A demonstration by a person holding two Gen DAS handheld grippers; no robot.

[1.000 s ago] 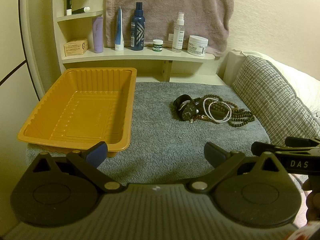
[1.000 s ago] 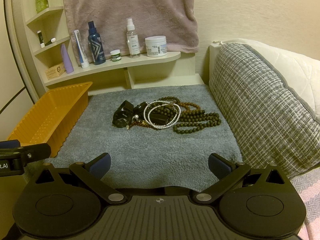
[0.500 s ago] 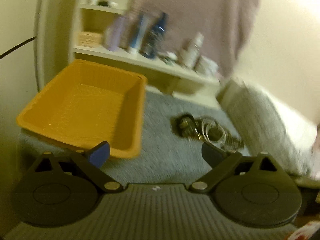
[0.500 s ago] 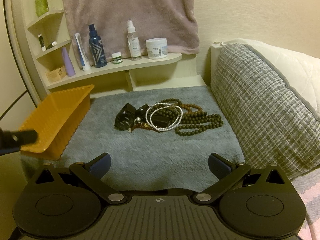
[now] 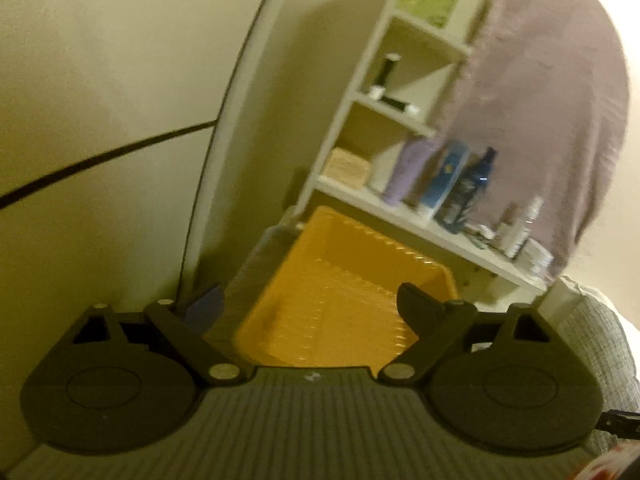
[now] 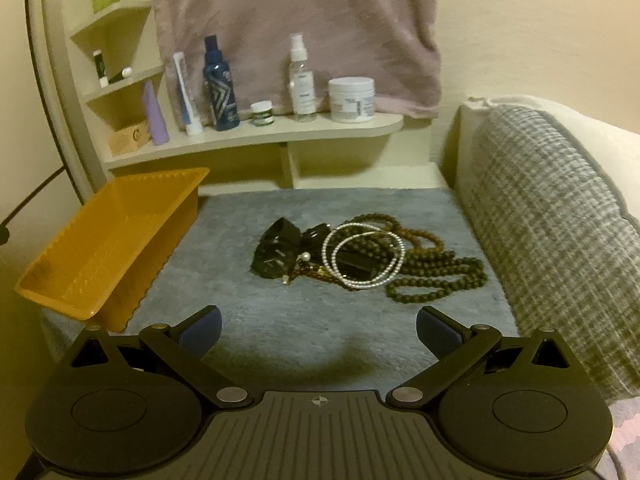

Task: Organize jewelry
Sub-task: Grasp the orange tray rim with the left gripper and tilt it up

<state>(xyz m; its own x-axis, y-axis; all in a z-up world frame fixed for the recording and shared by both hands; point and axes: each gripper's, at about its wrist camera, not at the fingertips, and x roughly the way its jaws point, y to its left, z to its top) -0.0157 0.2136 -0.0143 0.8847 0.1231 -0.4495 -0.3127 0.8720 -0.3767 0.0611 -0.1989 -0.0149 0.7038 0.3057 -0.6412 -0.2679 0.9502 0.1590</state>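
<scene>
A pile of jewelry lies on the grey mat (image 6: 280, 320): a black watch (image 6: 276, 252), a white pearl necklace (image 6: 362, 254) and dark bead necklaces (image 6: 436, 280). An empty orange tray (image 6: 108, 240) stands at the mat's left edge; it also shows in the blurred, tilted left wrist view (image 5: 340, 292). My right gripper (image 6: 319, 326) is open and empty, low over the mat in front of the pile. My left gripper (image 5: 310, 300) is open and empty, above the near end of the tray.
A shelf (image 6: 256, 136) behind the mat holds bottles, tubes and jars, with a mauve towel (image 6: 292, 24) hanging above. A grey checked cushion (image 6: 552, 216) borders the mat on the right. A wall and curved frame (image 5: 224, 120) stand at the left.
My left gripper has swung left and tilted, so the tray now fills its view and the jewelry has left it. My right gripper has moved forward toward the pile.
</scene>
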